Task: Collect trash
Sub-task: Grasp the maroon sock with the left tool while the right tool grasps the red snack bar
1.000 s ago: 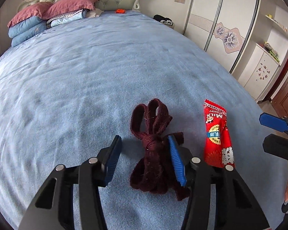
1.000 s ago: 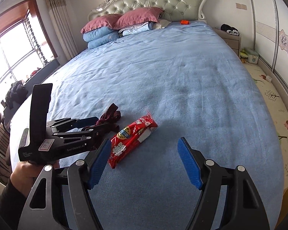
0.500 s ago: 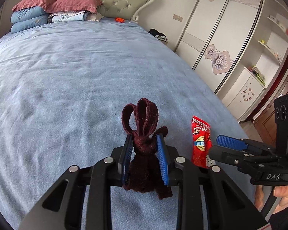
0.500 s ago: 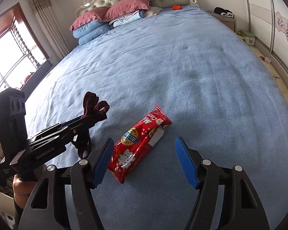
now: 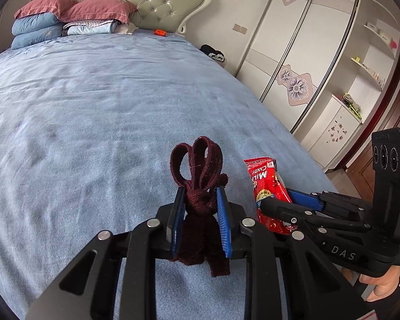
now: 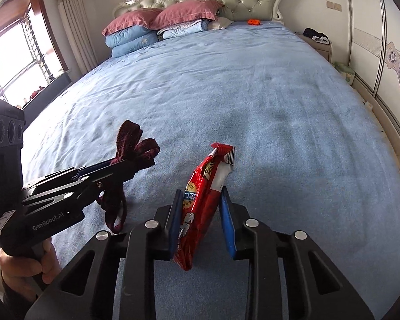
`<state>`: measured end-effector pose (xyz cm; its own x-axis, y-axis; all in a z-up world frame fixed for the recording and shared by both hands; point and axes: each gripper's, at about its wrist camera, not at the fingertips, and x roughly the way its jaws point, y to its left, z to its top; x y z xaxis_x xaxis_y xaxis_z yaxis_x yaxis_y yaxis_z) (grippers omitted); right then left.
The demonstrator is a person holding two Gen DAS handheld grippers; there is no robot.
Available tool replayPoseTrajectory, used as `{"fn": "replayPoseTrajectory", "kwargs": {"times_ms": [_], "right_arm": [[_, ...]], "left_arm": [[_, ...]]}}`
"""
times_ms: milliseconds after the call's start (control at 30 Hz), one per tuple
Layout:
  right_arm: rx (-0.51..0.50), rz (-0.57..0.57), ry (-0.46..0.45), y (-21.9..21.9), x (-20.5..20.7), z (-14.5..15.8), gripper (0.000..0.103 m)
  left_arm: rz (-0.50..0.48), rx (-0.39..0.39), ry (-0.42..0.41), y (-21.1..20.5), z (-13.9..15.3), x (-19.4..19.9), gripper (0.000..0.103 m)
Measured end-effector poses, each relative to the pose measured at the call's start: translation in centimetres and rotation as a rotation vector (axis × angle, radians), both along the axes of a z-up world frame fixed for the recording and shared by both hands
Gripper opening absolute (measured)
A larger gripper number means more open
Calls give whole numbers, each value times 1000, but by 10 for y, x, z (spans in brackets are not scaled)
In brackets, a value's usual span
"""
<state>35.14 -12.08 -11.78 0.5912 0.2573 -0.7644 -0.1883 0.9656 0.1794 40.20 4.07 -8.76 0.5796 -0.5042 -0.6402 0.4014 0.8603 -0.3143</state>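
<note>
A dark red knotted fabric strap [image 5: 197, 157] hangs a little above the blue bed cover [image 5: 93, 106]. My left gripper [image 5: 200, 194] is shut on its knot, loops above the pads and tails dangling below. The right wrist view shows the left gripper [image 6: 136, 165] with the strap [image 6: 130, 138] from the side. A red candy wrapper [image 6: 213, 168] stands on edge between the blue pads of my right gripper [image 6: 200, 197]. Its jaws are closing and both pads touch the wrapper. In the left wrist view the wrapper [image 5: 264, 178] sits in the right gripper [image 5: 282, 200].
Pink and blue pillows [image 5: 66, 18] lie against the tufted headboard, with a small orange object [image 5: 160, 32] nearby. A wardrobe [image 5: 301, 61] and a nightstand [image 6: 317, 40] stand right of the bed, a window [image 6: 16, 53] to the left. A hand [image 6: 21, 266] holds the left gripper.
My left gripper closed on the strap's knot and lifted it off the cover. My right gripper moved over the wrapper and narrowed its jaws around it, tipping it on edge.
</note>
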Motion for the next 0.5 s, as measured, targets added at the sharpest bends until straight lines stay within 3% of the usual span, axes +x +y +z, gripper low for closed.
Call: {"fn": "replayPoseTrajectory", "kwargs": {"times_ms": [267,500], "right_arm": [[39,10,-36,-22,-29,20,25],[41,-34,-66,-71,-68,35,25]], "left_arm": [[-41,21,-34,-22,14,-25,24],[-100,28,-27,-55,20,-52,24]]}}
